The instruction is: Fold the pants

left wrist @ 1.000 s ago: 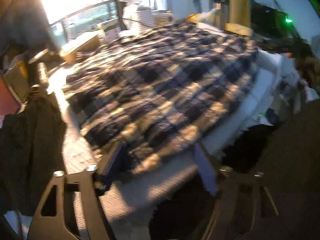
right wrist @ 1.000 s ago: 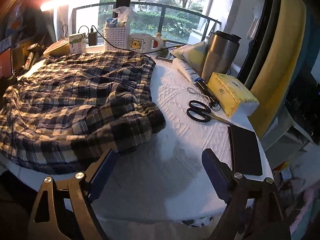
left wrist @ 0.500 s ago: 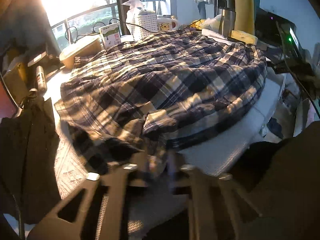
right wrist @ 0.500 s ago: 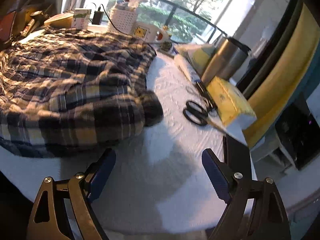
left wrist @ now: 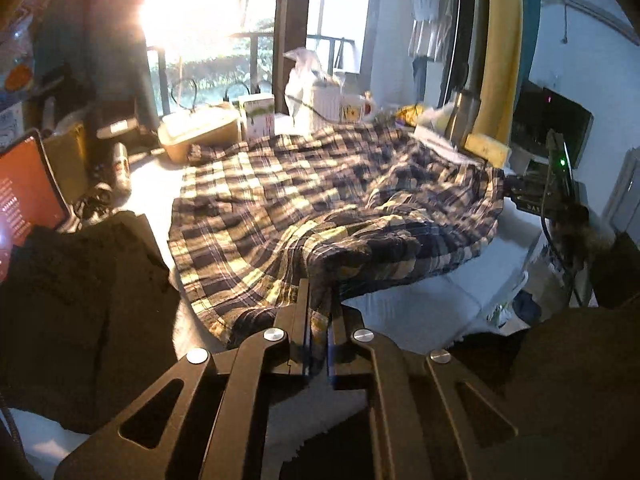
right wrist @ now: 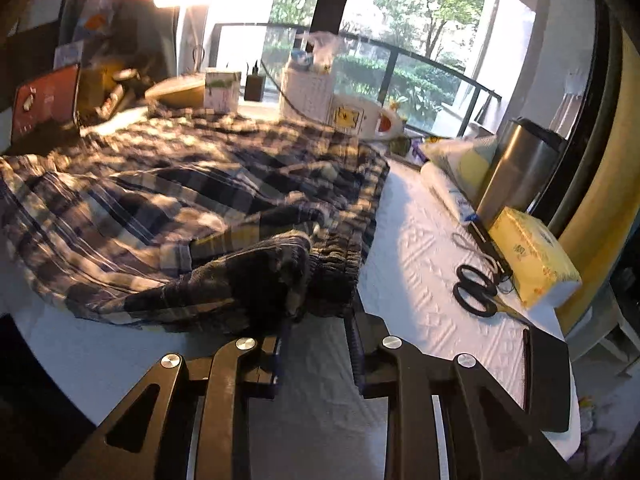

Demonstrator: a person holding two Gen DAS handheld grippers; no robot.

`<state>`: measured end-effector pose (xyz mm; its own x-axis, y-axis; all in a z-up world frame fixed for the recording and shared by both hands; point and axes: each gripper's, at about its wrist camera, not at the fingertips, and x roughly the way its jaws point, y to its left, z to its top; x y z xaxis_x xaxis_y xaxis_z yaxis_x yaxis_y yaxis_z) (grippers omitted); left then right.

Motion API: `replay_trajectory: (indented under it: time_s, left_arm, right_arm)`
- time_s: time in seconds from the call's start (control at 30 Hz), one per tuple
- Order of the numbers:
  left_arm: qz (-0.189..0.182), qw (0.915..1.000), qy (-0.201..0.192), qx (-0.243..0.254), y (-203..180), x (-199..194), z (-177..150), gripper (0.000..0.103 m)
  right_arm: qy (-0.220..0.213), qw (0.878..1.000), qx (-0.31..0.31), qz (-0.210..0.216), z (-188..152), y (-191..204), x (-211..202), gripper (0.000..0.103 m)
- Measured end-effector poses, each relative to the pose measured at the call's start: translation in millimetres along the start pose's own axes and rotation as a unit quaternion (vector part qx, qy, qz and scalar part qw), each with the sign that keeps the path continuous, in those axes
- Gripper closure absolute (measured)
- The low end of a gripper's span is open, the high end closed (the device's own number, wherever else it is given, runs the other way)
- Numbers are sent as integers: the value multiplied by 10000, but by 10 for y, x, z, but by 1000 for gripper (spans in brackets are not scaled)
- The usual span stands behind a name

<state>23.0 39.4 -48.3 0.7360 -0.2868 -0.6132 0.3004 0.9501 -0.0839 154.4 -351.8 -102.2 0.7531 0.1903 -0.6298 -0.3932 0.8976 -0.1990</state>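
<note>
Both the left hand-held gripper [left wrist: 319,312] and right hand-held gripper [right wrist: 316,320] have closed from wide open onto the pants' [left wrist: 320,200] near edge.

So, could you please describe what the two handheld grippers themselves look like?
Both match: the left gripper and the right gripper have matte black, angular linkage arms with elongated cut-out slots and round silver pivot bolts. The fingers carry blue, ridged pads. No cables, markings or sleeves show.

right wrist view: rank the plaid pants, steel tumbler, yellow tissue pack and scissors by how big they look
1. plaid pants, by far the largest, covering most of the table's left side
2. steel tumbler and yellow tissue pack: they look alike in size, and the pack is nearer the camera, so I would not rank them
3. scissors, smallest
</note>
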Motion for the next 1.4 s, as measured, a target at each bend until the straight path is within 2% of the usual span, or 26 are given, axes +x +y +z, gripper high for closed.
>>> replay_trajectory:
  time_s: [0.13,0.33,0.5,0.63,1.0,1.4]
  left_arm:
    - [-1,9997,-240,18,7,-120,90,99]
    - [13,9983,-558,156,-31,-161,334,99]
    - [57,9966,-745,340,-34,-116,588,99]
    - [190,9962,-809,264,77,-29,777,99]
    - [559,9951,-787,224,463,353,1284,99]
    - [555,9966,-514,318,893,1137,1869,99]
  right_arm:
    - [-219,9995,233,-19,109,-71,-213,77]
    - [-633,9922,1025,319,295,-429,-430,77]
    - [-887,9901,1056,256,531,-562,-489,77]
    - [-996,9886,1100,253,672,-632,-464,77]
    - [-1070,9842,1372,334,1113,-831,-100,77]
    - [-943,9824,1589,260,1559,-1084,558,77]
